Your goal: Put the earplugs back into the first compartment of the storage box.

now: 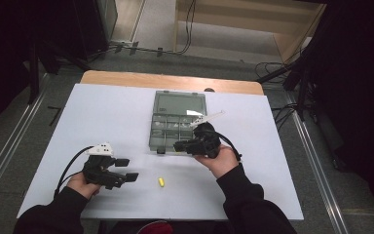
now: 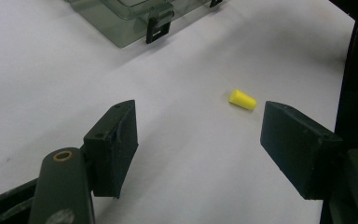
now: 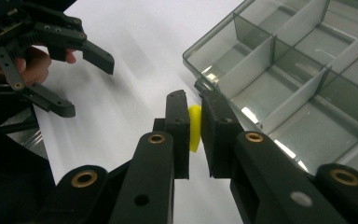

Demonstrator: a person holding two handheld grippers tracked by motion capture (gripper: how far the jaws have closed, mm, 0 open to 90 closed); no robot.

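My right gripper [image 3: 194,111] is shut on a small yellow foam plug [image 3: 195,134], held just off the near left corner of a clear grey compartment box [image 3: 254,60]. From above, that gripper [image 1: 177,146] hovers at the box's [image 1: 154,127] front edge. A second yellow plug [image 1: 161,182] lies on the white table between my hands. My left gripper [image 1: 129,169] rests low at the left, open, pointing at that plug [image 2: 242,99], which lies beyond its empty jaws [image 2: 198,140]. The right gripper view also shows the left gripper [image 3: 85,86], open.
The box lid [image 1: 180,102] lies open toward the far side; the compartments I can see look empty. A black latch [image 2: 157,29] sticks out from the box front. A white sheet [image 1: 107,112] covers the table, with a wooden strip [image 1: 170,80] at the far edge.
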